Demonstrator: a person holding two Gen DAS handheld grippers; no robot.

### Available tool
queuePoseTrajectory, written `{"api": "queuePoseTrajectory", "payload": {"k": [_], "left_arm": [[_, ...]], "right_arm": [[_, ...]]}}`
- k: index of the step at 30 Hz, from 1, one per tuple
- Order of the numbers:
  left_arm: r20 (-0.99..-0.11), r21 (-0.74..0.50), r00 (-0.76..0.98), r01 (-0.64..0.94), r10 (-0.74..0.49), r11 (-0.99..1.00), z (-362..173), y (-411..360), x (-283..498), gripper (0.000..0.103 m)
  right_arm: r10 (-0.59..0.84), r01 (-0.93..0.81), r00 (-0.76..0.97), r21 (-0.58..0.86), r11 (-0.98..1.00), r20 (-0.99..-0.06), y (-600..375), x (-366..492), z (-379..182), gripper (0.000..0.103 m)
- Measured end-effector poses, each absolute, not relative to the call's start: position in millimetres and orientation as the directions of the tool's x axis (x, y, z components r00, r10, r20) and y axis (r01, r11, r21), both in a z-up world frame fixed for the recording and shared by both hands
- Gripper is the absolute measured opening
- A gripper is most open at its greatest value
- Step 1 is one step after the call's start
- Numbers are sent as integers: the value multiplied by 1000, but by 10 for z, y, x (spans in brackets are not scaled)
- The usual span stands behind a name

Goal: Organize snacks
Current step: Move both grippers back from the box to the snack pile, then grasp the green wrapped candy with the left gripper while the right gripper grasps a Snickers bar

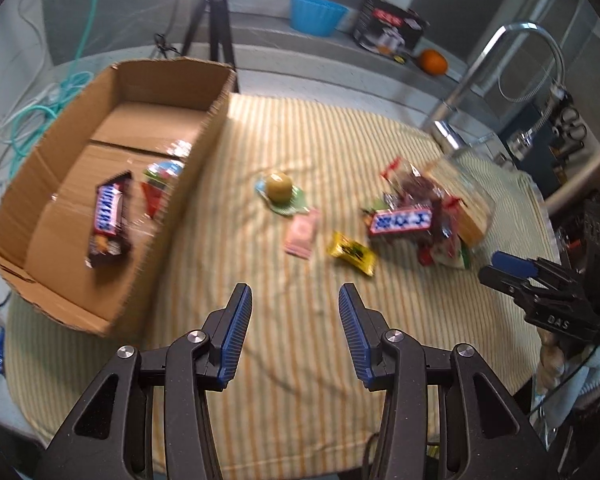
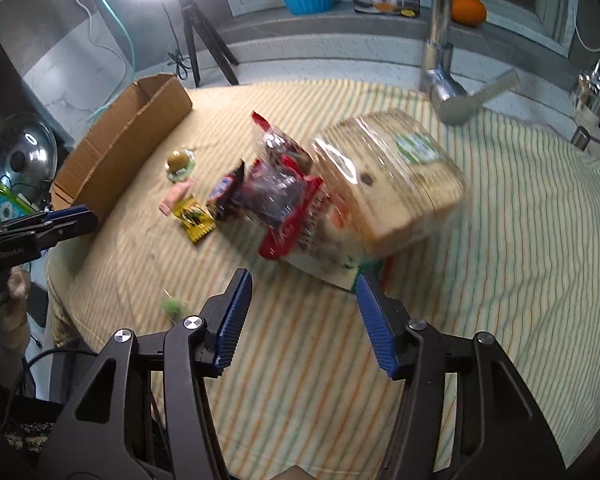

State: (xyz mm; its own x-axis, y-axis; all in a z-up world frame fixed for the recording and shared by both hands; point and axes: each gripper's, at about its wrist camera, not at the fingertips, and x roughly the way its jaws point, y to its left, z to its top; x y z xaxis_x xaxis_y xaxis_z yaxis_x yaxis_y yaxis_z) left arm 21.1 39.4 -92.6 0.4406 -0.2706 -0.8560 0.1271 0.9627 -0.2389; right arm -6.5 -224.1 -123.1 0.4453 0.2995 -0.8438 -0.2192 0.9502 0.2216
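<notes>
**Snacks waiting to go in the box**

The left gripper (image 1: 295,330) has its jaws apart with nothing between them. The right gripper (image 2: 302,322) is the same: jaws apart, holding nothing. The cardboard box (image 1: 172,216) sits at ten o'clock from the left gripper, open on top so snacks drop in easily. One chocolate bar (image 1: 109,220) already lies inside. The snack pile (image 2: 300,196) waits at twelve o'clock from the right gripper. A striped cloth (image 1: 300,140) covers the bench, by a tap (image 1: 500,64).
</notes>
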Motion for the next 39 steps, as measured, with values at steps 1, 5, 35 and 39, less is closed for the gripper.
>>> {"api": "queuePoseTrajectory", "payload": {"k": [1,5,35,39], "left_arm": [[-858,-241,435,129,-273,962,-946,354,189,44],[-866,-259,412,111,-282,959,-1049,246,112,44],[-852,-312,470,-103,-231,944,-1187,-10,-445,44],[-854,-317,470,-127,-224,940,-1198,64,-443,44]], "right_arm": [[304,-221,439,227,949,-845,-2254,-78,-1247,58],[323,-262,418,227,938,-849,-2230,-93,-1288,57],[500,-640,319,206,740,-805,-1318,685,-979,46],[505,-624,229,272,732,-832,-1282,786,-1208,46]]}}
